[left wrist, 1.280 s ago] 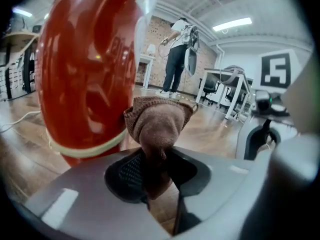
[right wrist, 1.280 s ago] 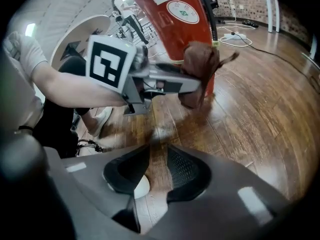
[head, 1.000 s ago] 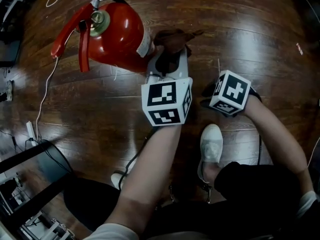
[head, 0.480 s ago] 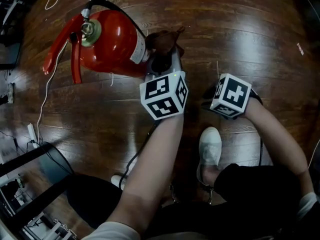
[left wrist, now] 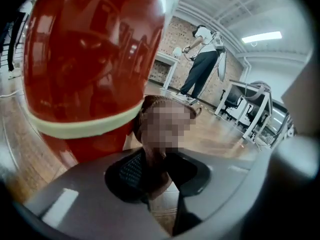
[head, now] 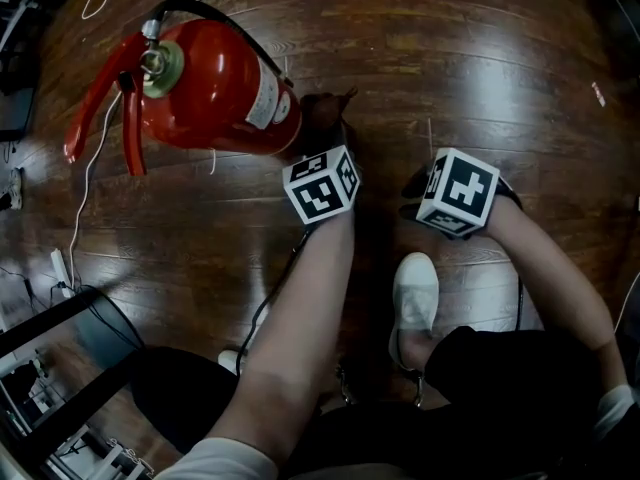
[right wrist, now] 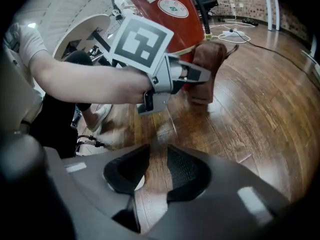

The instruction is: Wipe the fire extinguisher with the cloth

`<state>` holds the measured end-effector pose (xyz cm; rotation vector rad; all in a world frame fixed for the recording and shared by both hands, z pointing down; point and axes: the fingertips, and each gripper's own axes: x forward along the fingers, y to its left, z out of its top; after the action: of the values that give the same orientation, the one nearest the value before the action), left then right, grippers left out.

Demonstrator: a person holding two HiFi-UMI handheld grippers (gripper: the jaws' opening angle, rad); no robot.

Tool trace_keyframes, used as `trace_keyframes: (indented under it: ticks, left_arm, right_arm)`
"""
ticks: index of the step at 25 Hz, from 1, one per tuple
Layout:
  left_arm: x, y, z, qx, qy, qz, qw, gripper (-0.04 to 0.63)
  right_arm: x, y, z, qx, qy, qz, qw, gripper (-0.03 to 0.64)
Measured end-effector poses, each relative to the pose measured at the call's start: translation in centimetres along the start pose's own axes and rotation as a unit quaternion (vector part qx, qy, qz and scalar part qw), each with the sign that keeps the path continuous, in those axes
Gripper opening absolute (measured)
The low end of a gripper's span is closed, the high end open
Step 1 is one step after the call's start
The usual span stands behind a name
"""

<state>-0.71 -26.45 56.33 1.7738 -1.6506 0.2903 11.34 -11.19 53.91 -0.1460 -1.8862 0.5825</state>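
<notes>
A red fire extinguisher (head: 215,78) stands tilted on the wooden floor at upper left, its handle and black hose toward the left. A brown cloth (head: 322,111) presses against its lower end beside the cream band (left wrist: 80,126). My left gripper (head: 326,133) is shut on that cloth (left wrist: 150,171), right next to the red cylinder (left wrist: 90,59). The right gripper (head: 415,196) hovers low over the floor to the right, apart from the extinguisher. Its jaws (right wrist: 156,166) stand slightly open with only floor between them. From there I see the left gripper (right wrist: 200,76), the cloth (right wrist: 207,71) and the extinguisher (right wrist: 167,6).
White cables (head: 85,188) trail over the floor at left. A black stand (head: 60,368) is at lower left. The person's white shoe (head: 415,293) is below the grippers. Far off stand desks and chairs (left wrist: 250,114) and a person (left wrist: 200,59).
The left gripper has pushed the cloth up and away along the extinguisher's lower end. The extinguisher has shifted and turned leftward. The right gripper has stayed put.
</notes>
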Motion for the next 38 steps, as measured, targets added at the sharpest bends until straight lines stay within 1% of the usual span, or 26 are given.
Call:
trace_keyframes:
  ticks: [3,7,11,12,13,15,16,18,19,20,21,22,24,25,26,27,28,29,32,34,36,38]
  left_arm:
    - [0.5,0.8,-1.9,-0.005,0.027,0.003,0.9996,0.095]
    - [1.0,1.1,-4.2,-0.018,0.07,-0.007,0.9974,0.095]
    - [1.0,0.5,-5.4,-0.011,0.104,-0.027,0.9942,0.095]
    - [0.8,0.0,-5.4,0.001,0.109,-0.038,0.9933,0.095]
    - [0.3,-0.4,-5.3,0.021,0.111,-0.051,0.9923,0.096]
    - [-1.0,-1.3,-4.9,0.08,0.11,-0.081,0.9874,0.097]
    - [-1.7,-1.9,-4.6,0.108,0.11,-0.1,0.983,0.097]
    - [-3.3,-2.8,-4.1,0.155,0.112,-0.141,0.9714,0.097]
    - [-4.4,-3.2,-3.9,0.174,0.115,-0.164,0.9641,0.097]
    - [-5.6,-3.6,-3.6,0.193,0.121,-0.19,0.955,0.097]
    - [-7.1,-4.0,-3.4,0.216,0.13,-0.218,0.943,0.097]
    - [-8.8,-4.3,-3.3,0.245,0.142,-0.245,0.9274,0.097]
    - [-12.6,-4.5,-2.9,0.308,0.168,-0.29,0.8904,0.097]
    - [-14.8,-4.2,-2.5,0.332,0.178,-0.306,0.8745,0.097]
    - [-17.0,-3.7,-1.9,0.348,0.185,-0.317,0.8627,0.097]
    - [-19.3,-3.1,-0.9,0.359,0.185,-0.325,0.8551,0.097]
    - [-21.6,-2.4,0.5,0.367,0.179,-0.328,0.8515,0.097]
    - [-24.0,-1.7,2.2,0.373,0.166,-0.329,0.8516,0.097]
    - [-31.3,-0.7,8.2,0.375,0.1,-0.324,0.8631,0.097]
    - [-36.2,-0.8,11.0,0.37,0.06,-0.325,0.8685,0.097]
    - [-40.7,-0.8,11.7,0.359,0.043,-0.33,0.8718,0.097]
    - [-44.5,-0.5,11.2,0.358,0.042,-0.331,0.8721,0.097]
  right_arm:
    - [0.1,0.0,-0.1,-0.001,0.001,0.001,1.0,0.114]
    - [0.2,0.3,0.0,-0.003,0.004,0.003,1.0,0.114]
    - [-0.6,-0.2,0.6,-0.007,-0.002,-0.008,1.0,0.114]
    - [-0.9,-0.3,0.8,-0.006,-0.005,-0.013,1.0,0.112]
    - [-1.1,-0.3,1.0,-0.006,-0.01,-0.017,1.0,0.112]
    - [-1.8,-0.1,1.7,-0.006,-0.021,-0.025,0.999,0.109]
    - [-2.2,-0.1,1.9,-0.005,-0.026,-0.031,0.999,0.106]
    - [-3.3,0.0,2.4,-0.001,-0.038,-0.042,0.998,0.104]
    - [-3.8,0.1,2.6,0.003,-0.047,-0.048,0.998,0.104]
    - [-4.4,0.3,3.0,0.007,-0.057,-0.054,0.997,0.104]
    - [-5.1,0.6,3.3,0.01,-0.069,-0.061,0.996,0.104]
    - [-5.9,1.0,3.7,0.011,-0.08,-0.069,0.994,0.104]
    - [-7.8,2.1,4.4,0.01,-0.104,-0.086,0.991,0.104]
    - [-8.8,2.8,4.6,0.009,-0.113,-0.095,0.989,0.104]
    - [-9.9,3.7,4.9,0.007,-0.122,-0.105,0.987,0.104]
    - [-10.9,4.6,5.1,0.004,-0.129,-0.116,0.985,0.104]
    - [-12.1,5.6,5.4,0.0,-0.138,-0.126,0.982,0.104]
    - [-13.3,6.8,5.8,-0.004,-0.149,-0.134,0.98,0.104]
    - [-17.3,10.7,7.0,-0.021,-0.183,-0.161,0.97,0.104]
    - [-19.7,13.7,7.4,-0.037,-0.198,-0.184,0.962,0.104]
    - [-21.4,17.3,7.8,-0.054,-0.208,-0.202,0.956,0.104]
    - [-21.9,21.3,8.1,-0.074,-0.211,-0.213,0.951,0.104]
